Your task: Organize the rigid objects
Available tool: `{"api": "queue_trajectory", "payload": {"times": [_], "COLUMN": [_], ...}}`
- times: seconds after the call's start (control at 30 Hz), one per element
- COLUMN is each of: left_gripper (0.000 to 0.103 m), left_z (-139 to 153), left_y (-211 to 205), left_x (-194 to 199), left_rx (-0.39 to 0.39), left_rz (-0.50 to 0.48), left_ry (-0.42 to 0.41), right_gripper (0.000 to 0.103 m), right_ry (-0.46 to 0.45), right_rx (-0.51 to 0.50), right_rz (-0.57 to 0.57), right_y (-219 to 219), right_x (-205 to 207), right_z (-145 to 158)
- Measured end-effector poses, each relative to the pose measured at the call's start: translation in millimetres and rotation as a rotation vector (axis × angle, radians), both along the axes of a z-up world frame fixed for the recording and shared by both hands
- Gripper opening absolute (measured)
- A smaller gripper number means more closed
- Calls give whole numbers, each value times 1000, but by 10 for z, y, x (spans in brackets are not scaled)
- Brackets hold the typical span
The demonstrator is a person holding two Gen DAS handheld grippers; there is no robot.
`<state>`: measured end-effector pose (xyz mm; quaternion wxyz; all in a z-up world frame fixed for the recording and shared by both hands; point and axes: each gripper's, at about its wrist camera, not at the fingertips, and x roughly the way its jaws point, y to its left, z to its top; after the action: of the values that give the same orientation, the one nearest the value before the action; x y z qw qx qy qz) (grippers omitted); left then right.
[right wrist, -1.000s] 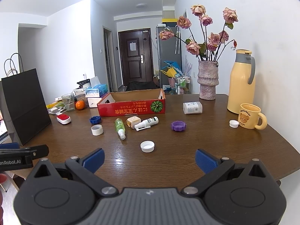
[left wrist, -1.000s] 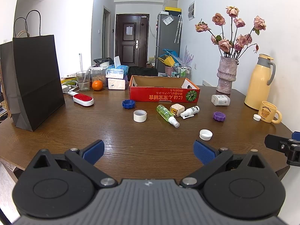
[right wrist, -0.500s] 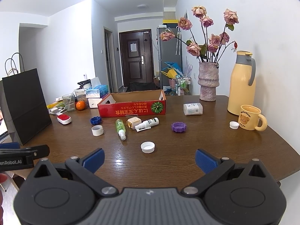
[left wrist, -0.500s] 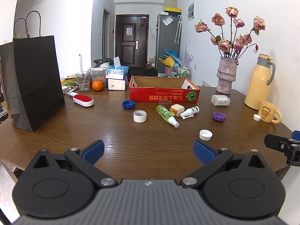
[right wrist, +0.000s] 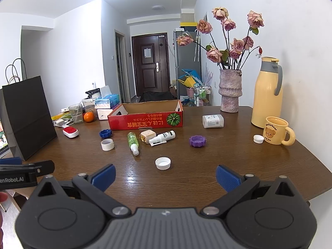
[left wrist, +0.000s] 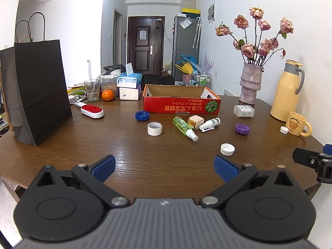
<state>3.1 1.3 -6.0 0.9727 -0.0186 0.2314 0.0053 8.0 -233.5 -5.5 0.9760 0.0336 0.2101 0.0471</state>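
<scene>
At the near counter edge: left hand-held gripper and right hand-held gripper, both spread wide, gripping nothing. Ahead, well apart from either: white cap, green spray bottle, white spray bottle, purple lid, blue lid, tape roll, all loose on the counter. Beyond, red box, seemingly empty; likely nothing sorted yet. Readable: "Butterbear" on yellow mug; "enRobot.AI" on the left hand-held gripper's side.
</scene>
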Motion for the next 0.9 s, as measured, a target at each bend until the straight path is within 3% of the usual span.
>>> {"api": "queue_trajectory", "payload": {"times": [0.9], "left_gripper": [103], "left_z": [12], "left_y": [-15], "left_x": [1], "left_rx": [-4], "left_rz": [-5], "left_ry": [-10], "right_gripper": [103], "right_ry": [-1], "right_rx": [-2], "right_rz": [2], "right_y": [1], "right_x": [-2], "right_z": [3]}}
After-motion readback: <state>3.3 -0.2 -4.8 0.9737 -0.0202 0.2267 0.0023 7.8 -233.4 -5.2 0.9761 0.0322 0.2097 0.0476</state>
